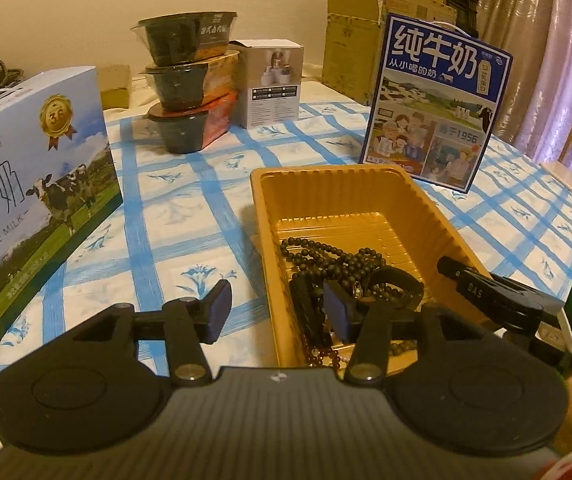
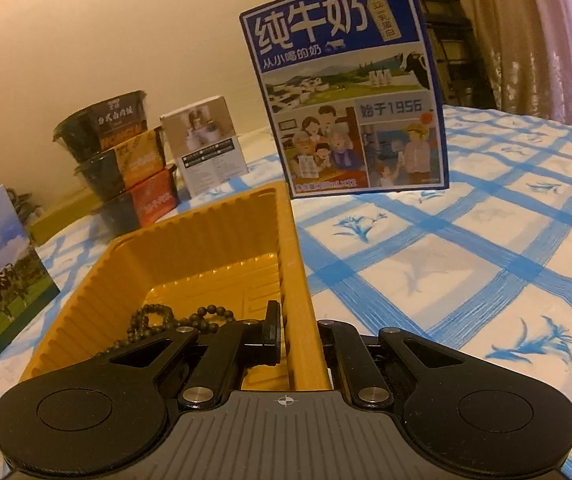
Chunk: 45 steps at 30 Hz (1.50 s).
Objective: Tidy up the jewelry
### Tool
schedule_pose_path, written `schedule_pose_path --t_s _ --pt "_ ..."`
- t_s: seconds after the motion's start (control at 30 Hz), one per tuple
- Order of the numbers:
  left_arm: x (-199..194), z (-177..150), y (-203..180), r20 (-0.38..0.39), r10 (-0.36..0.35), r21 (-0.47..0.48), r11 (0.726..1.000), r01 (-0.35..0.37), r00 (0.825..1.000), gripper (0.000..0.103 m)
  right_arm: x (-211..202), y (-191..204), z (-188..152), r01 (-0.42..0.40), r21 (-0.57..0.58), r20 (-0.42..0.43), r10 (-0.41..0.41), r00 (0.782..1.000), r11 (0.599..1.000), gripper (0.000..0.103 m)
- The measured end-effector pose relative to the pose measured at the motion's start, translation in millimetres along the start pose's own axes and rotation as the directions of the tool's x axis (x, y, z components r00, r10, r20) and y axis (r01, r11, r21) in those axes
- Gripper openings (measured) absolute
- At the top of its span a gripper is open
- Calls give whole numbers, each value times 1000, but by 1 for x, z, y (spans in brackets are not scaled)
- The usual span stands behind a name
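On the table: a blue-checked cloth (image 1: 190, 216) carries a gold plastic tray (image 1: 270, 216) near the middle, milk cartons to its left and far right.
Tray contents: a heap of dark bead strands (image 1: 326, 254) lies in the near half of the tray, mixed with a black band (image 1: 400, 284) and a reddish bead string (image 1: 318, 354) at the near wall; the far half is bare.
Handling: the beads look light, limp and prone to tangling, so a strand will likely sag and drag its neighbours; the hard round beads may slip between flat pads. A pinch across a bunched stretch of strand seems safer than on a single bead.
Tray handling: thin ribbed plastic, likely light and flexible, apt to slide unless steadied.
Left gripper (image 1: 282, 312): about half open and holding nothing; it straddles the tray's left wall, left finger outside over the cloth, right finger inside over the heap; contact with the beads cannot be told.
Right gripper (image 2: 298, 340): clamped on the tray's right wall (image 2: 298, 280), one finger inside, the other outside, apparently steadying it.
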<state>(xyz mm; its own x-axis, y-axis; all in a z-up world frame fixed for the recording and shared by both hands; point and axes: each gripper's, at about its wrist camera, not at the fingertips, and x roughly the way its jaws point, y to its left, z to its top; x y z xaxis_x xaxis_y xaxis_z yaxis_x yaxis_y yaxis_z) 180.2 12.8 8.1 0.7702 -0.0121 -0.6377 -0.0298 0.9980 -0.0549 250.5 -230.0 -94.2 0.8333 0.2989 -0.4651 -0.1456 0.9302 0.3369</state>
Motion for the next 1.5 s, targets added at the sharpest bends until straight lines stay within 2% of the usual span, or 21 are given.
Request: schedule_pose_path --t_s 0.07,0.1,0.13,0.17,0.2,0.27,0.33,0.43,0.5,0.63,0.77,1.0,1.5 --pt "-2 -2 1 1 3 -6 1000 -3 1000 52 2 0 0 6 -16 -26 -6 1000 1000 15" --pt "-3 -4 1 2 4 -8 1000 -4 1000 53 1 0 0 -3 -25 -27 3 1000 1000 41" --pt "-5 -6 1 3 3 -9 1000 -3 1000 55 -3 1 -1 -4 -34 -6 4 1000 999 78" --pt "-6 -8 0 5 2 -10 1000 -2 1000 57 -11 2 -2 5 -44 40 -4 999 999 87" --pt "-8 -10 0 5 0 -10 1000 0 1000 57 -17 3 -2 11 -57 75 -7 997 998 89" --pt "-12 -15 -2 3 -3 -9 1000 3 1000 57 -27 2 -1 11 -77 81 -4 997 997 89" --pt "-18 -21 -3 3 -1 -9 1000 1 1000 57 -37 -1 -1 16 -48 82 -12 997 999 89" --pt "-28 -31 -2 5 11 -13 1000 -11 1000 60 -56 -2 0 13 -4 41 -12 999 1000 89" --pt "-35 -38 -1 -4 31 -16 999 -31 1000 66 -71 3 0 19 5 -3 -19 1000 1000 89" --pt "-50 -54 6 -31 66 -16 998 -67 997 67 -105 13 -11 -43 -11 -64 42 997 999 89" --pt "-67 -69 12 -62 66 -38 997 -69 996 67 -129 33 -30 -35 -81 -141 23 990 996 89" --pt "-97 -90 12 -92 31 -49 998 -35 995 67 -161 48 -53 -75 -34 -254 64 965 997 89" --pt "-150 -121 13 -77 -9 -15 1000 8 997 67 -223 85 -67 -112 -149 -268 69 961 983 89"
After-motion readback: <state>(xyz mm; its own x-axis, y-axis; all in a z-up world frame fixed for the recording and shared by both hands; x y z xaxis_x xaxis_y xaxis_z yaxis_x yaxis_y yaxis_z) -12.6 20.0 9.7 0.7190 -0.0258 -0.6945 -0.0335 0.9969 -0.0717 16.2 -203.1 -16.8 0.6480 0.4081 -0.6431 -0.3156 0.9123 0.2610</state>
